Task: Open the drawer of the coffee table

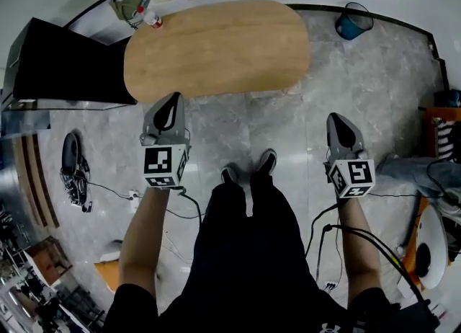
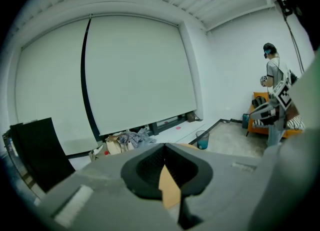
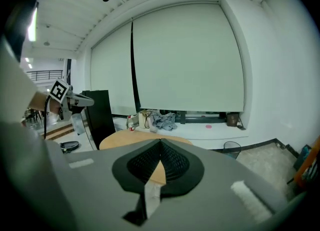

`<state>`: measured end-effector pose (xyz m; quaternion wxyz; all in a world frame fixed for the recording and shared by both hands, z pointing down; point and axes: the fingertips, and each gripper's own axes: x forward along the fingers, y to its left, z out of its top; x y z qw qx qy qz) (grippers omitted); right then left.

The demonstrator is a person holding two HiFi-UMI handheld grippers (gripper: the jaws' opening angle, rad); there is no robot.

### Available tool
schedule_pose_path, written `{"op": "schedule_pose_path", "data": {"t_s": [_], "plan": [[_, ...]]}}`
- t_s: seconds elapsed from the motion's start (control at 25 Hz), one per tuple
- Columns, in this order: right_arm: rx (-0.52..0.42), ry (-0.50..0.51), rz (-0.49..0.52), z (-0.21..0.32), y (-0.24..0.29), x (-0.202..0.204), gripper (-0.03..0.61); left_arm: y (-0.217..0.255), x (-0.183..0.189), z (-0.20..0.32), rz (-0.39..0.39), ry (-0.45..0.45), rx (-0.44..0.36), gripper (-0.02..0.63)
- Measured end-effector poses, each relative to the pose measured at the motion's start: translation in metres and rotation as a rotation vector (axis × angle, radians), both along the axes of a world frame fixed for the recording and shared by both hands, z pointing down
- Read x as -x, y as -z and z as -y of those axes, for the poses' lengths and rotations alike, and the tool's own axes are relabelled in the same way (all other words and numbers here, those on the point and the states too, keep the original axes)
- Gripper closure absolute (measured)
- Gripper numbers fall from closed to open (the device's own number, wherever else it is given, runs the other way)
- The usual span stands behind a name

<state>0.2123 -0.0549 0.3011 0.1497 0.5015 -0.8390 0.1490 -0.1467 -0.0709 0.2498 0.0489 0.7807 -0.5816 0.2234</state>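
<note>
Coffee table (image 1: pixel 216 47): oval, light wooden top, rounded ends.
Left gripper (image 1: pixel 171 105): jaws pressed together — nothing between.
Right gripper (image 1: pixel 340 124): jaws closed also — empty.

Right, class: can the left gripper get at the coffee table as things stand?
Probably yes: nothing stands between the left gripper and the near edge of the table, and that edge is free. The drawer is not in view.
</note>
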Motion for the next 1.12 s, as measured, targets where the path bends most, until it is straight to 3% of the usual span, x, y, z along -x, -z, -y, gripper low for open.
{"op": "schedule_pose_path", "data": {"t_s": [0.16,0.4,0.68,0.8,0.96,1.0,1.08,1.12], "plan": [[0.055,-0.053,0.058,0.035,-0.040,0.002,0.575,-0.032,-0.002,0.030,-0.035,-0.025,0.018,0.612],[0.077,-0.098,0.058,0.069,-0.099,0.010,0.575,-0.110,-0.004,0.051,-0.091,-0.081,0.110,0.612],[0.138,-0.033,0.060,0.083,-0.193,0.021,0.575,-0.215,-0.012,0.034,-0.275,-0.164,0.213,0.612],[0.174,-0.007,0.109,0.075,-0.240,0.016,0.575,-0.282,-0.017,0.014,-0.293,-0.178,0.300,0.609],[0.194,0.026,0.084,0.071,-0.299,0.017,0.574,-0.353,-0.014,-0.001,-0.351,-0.153,0.392,0.476],[0.193,0.042,0.054,0.073,-0.313,0.018,0.555,-0.368,-0.016,-0.003,-0.378,-0.151,0.412,0.433],[0.195,0.095,-0.024,0.076,-0.341,0.025,0.376,-0.397,-0.023,-0.006,-0.440,-0.176,0.461,0.358],[0.201,0.128,-0.055,0.077,-0.355,0.030,0.342,-0.411,-0.027,-0.008,-0.474,-0.195,0.490,0.336]]}}
